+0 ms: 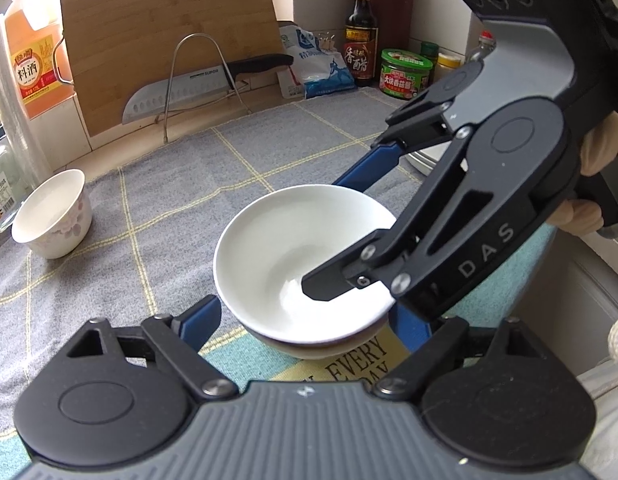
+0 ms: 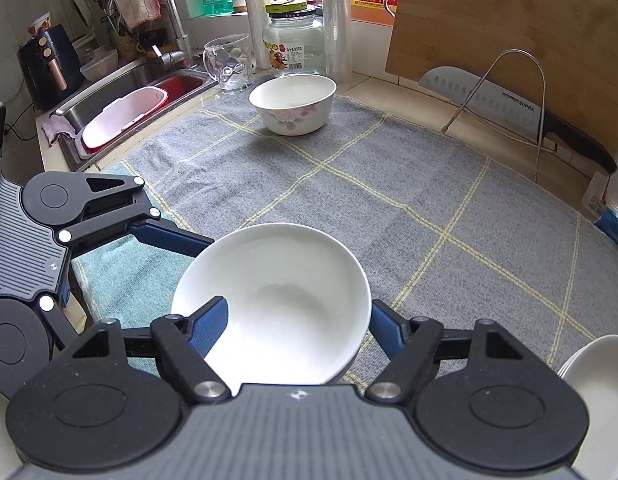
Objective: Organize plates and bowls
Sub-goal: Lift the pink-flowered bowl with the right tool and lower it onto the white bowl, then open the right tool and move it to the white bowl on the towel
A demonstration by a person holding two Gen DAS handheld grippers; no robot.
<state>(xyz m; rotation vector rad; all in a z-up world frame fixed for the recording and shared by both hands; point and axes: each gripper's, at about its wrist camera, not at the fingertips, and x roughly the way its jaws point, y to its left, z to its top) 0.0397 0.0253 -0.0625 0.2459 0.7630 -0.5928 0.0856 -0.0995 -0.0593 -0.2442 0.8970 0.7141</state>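
at the bottom of both views the white bowl point(image 2: 277, 300) sits on the grey checked cloth point(image 2: 389, 200) that covers the worktop; in the left wrist view it appears stacked on a second bowl point(image 1: 329, 350) whose rim shows just beneath it. the left tongs point(image 1: 309, 320) are open, one blue finger on each side of the stack, and i cannot tell whether they touch it. the right tongs point(image 2: 297, 320) are open too, straddling the bowl's near rim, one finger inside the bowl and the other outside, neither clearly pressing on it. at the lower right of the right wrist view is the edge of another white dish point(image 2: 597, 376). farther up, a flowered bowl point(image 2: 293, 106) stands apart on the cloth. behind it are a glass jar point(image 2: 293, 44) and a sink point(image 2: 149, 92) at upper left, and a knife point(image 2: 509, 108) on a wire stand against a cutting board point(image 2: 509, 20) at upper right.
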